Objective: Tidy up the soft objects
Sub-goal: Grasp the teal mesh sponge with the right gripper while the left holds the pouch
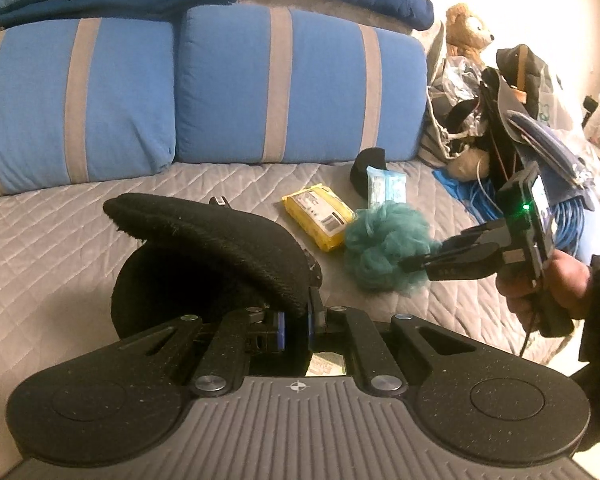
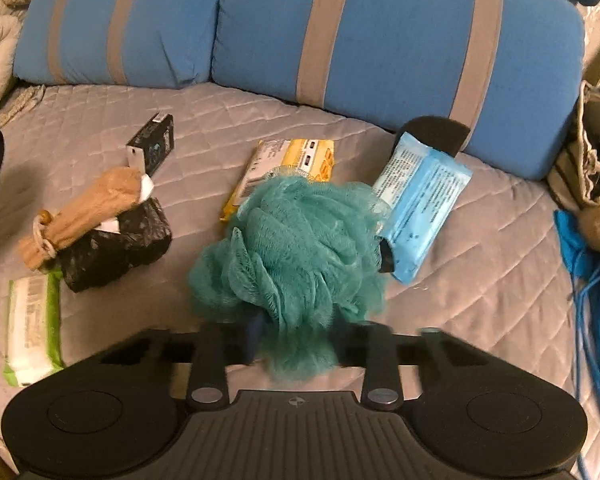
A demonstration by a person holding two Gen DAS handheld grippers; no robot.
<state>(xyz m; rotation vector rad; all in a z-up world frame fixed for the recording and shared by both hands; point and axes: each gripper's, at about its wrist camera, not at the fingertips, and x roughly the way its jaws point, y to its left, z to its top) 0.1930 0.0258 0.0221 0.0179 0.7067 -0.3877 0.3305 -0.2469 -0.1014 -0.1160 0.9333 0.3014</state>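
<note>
While both grippers work over the grey quilted bed cover (image 2: 260,112), the scene reads as follows.

Left gripper (image 1: 296,326): fingers clenched on the edge of a black soft pad (image 1: 208,248), which is lifted and folded over in front of the camera.
Right gripper (image 2: 296,340): fingers closed into the teal mesh bath pouf (image 2: 296,248), gripping it at its near side; the left wrist view shows the same pouf (image 1: 384,248) at the fingertips, low over the cover.
Yellow packet (image 2: 284,168): flat on the cover, just behind the pouf.
Light-blue packet (image 2: 420,208): right of the pouf, leaning on a black pad (image 2: 436,132).
Tan cloth pouch (image 2: 88,212): left, resting on a black bundle (image 2: 116,244).
Green-edged wipes pack (image 2: 32,328): near left.
Backdrop: blue striped cushions (image 2: 380,40).
Blue cable (image 2: 596,300): coiled at far right.
</note>
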